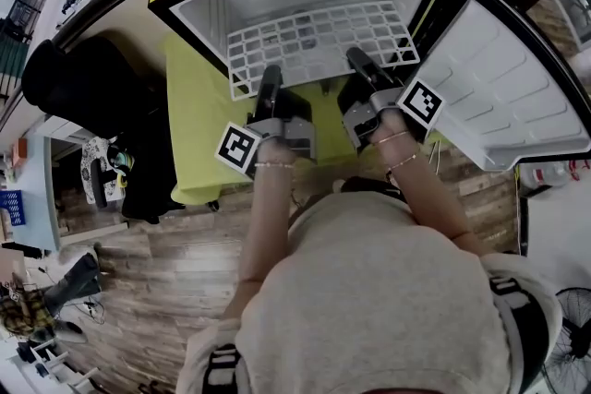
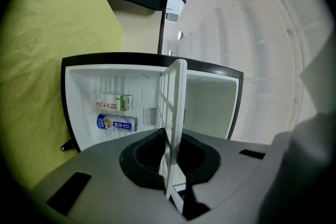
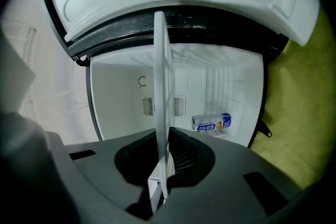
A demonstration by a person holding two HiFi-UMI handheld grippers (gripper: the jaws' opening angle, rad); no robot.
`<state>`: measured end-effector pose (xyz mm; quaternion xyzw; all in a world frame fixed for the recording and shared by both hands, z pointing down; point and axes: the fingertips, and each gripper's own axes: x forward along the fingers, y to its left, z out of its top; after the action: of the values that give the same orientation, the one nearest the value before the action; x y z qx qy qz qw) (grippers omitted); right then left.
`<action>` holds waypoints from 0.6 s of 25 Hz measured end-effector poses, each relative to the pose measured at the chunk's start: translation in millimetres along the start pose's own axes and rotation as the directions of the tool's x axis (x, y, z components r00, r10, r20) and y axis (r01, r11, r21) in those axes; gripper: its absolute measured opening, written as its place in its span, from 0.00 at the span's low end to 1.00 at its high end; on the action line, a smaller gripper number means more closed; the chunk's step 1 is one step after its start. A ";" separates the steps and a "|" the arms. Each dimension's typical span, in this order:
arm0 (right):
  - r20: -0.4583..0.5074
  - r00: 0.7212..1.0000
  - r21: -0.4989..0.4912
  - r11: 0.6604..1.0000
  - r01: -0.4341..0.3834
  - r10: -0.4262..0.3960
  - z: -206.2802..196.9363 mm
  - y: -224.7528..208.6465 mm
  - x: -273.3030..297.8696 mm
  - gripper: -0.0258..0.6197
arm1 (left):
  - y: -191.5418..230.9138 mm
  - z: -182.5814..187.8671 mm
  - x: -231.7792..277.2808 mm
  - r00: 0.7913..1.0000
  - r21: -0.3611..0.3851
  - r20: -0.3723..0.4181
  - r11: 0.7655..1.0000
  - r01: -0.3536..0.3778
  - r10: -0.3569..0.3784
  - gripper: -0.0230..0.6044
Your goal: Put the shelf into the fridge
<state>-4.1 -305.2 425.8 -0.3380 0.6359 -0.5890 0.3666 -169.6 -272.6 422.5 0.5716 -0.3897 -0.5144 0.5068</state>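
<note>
A white wire shelf [image 1: 314,41] lies flat, its far part inside the open fridge [image 1: 185,9] and its near edge sticking out toward me. My left gripper [image 1: 269,80] is shut on the near edge at the left, and my right gripper [image 1: 362,65] is shut on it at the right. In the left gripper view the shelf [image 2: 176,107] runs edge-on between the jaws of the left gripper [image 2: 170,162]. In the right gripper view the shelf [image 3: 161,97] is likewise pinched edge-on by the right gripper [image 3: 163,170].
The white fridge door [image 1: 508,88] stands open at the right. A blue can [image 2: 116,123] and a carton [image 2: 113,102] lie inside the fridge. The fridge sits on a yellow-green surface [image 1: 199,125]. A black chair [image 1: 83,78] is at the left.
</note>
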 end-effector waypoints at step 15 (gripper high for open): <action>0.008 1.000 -0.003 1.000 0.000 0.000 4.6 -2.0 12.3 0.08 | 2.7 4.7 12.1 1.000 0.004 0.007 1.000 0.011 -0.011 0.09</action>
<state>-6.4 -318.3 426.8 -0.3408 0.6354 -0.5868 0.3685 -172.0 -285.6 423.0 0.5729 -0.3895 -0.5183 0.5014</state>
